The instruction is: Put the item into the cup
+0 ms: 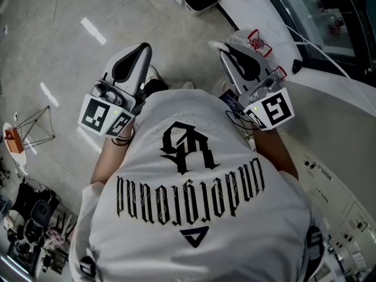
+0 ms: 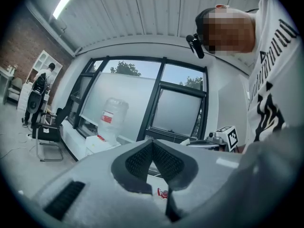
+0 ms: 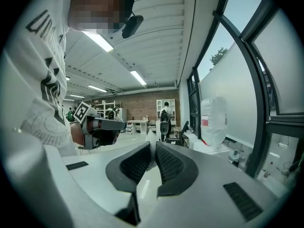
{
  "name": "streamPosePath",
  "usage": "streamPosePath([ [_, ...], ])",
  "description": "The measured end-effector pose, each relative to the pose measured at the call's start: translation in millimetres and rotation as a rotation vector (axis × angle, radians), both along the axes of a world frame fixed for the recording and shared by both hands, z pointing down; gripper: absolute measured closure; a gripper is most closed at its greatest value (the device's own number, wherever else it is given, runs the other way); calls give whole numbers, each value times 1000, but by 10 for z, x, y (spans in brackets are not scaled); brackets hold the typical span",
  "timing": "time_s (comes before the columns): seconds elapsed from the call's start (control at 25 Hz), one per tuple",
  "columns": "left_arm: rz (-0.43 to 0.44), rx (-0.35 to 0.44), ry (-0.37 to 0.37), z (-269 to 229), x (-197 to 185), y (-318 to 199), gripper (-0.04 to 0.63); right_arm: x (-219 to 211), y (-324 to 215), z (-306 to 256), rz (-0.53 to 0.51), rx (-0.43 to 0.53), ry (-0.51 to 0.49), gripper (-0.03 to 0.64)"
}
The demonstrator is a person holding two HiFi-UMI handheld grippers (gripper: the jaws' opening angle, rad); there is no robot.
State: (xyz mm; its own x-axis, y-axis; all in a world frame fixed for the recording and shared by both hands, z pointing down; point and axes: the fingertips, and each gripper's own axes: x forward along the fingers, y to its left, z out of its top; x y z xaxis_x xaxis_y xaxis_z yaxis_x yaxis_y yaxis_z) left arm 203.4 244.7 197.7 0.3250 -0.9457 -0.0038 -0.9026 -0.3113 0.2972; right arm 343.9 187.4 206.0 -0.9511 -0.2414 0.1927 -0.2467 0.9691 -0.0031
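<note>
White left hand-held gripper (image 1: 141,50) and right hand-held gripper (image 1: 228,50) are held up at the person's chest, each with jaws pressed together on nothing. Far right, small red things (image 1: 258,40) lie on the tabletop (image 1: 338,87), too small to tell what they are.

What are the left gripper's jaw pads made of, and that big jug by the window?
Left gripper pads: dark, matte, finely dimpled, so probably rubber. Jug: translucent and pale with a red label, likely plastic.
</note>
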Motion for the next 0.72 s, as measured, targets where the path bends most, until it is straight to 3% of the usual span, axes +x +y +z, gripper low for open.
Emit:
streamPosePath([
  [0.72, 110, 37, 19, -115, -1584, -267, 581, -1588, -150, -149, 96, -1, 8, 572],
])
